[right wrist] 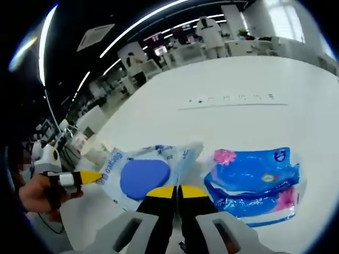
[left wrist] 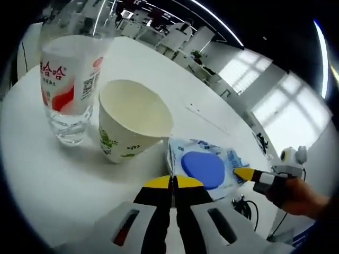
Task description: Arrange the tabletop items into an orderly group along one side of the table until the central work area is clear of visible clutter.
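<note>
A white-and-blue wipes packet with a round blue lid lies just right of a paper cup with green print. My left gripper is shut, its yellow tips pinching the packet's near edge. The right gripper comes in from the right, a hand behind it, tips closed on the packet's far edge. In the right gripper view the same packet stretches between my right gripper, shut on its edge, and the left gripper at its other end.
A clear plastic bottle with a red-and-white label stands left of the cup. A blue tissue pack with pink flowers lies right of the wipes packet. The white table stretches beyond, with office desks far behind.
</note>
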Tool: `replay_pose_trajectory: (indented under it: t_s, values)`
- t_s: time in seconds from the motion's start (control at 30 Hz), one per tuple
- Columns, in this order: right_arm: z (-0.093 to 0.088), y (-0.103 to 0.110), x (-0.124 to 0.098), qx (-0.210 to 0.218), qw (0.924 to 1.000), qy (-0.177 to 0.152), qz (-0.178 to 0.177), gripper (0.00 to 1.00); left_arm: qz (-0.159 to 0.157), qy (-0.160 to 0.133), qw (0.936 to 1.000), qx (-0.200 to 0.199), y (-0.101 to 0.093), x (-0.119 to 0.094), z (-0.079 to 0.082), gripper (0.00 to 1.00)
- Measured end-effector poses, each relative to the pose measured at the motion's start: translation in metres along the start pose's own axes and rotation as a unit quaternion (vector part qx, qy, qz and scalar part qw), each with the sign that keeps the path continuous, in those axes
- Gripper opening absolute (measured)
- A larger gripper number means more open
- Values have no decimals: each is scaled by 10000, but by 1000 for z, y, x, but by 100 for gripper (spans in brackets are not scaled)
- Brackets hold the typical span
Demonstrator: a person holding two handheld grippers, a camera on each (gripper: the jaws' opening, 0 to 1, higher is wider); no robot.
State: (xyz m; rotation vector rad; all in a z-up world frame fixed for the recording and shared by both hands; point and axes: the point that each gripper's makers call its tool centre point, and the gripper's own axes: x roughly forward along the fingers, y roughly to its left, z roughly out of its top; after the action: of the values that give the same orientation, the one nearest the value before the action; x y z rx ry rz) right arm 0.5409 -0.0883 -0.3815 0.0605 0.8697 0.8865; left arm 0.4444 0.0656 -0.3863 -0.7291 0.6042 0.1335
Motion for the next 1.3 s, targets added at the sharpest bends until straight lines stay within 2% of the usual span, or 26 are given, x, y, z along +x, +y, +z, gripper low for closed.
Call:
replay_pose_trajectory:
  t_s: [0.23,0.4,0.6,0.77,0.9,1.03,1.2,1.3]
  values:
    - [-1,0,9,87,9999,59,9,0,176,-137,9996,-161,10,7,8,0]
    - [-1,-9,19,129,9999,111,-15,0,191,-228,9991,-288,8,8,13,0]
    - [0,-3,20,246,9997,78,-7,0,241,-324,9984,-402,6,5,16,0]
    - [7,-7,28,277,9996,90,-20,0,179,-364,9976,-564,4,3,16,0]
    - [4,-8,26,233,9997,117,-27,4,199,-362,9976,-548,3,-2,17,10]
    - [1,-9,22,263,9996,129,-39,8,232,-353,9976,-547,5,-5,16,15]
    - [-2,-10,18,309,9995,110,-43,11,270,-329,9976,-540,8,-10,13,13]
    - [-4,-9,14,352,9993,115,-44,13,224,-317,9975,-595,7,-13,9,7]
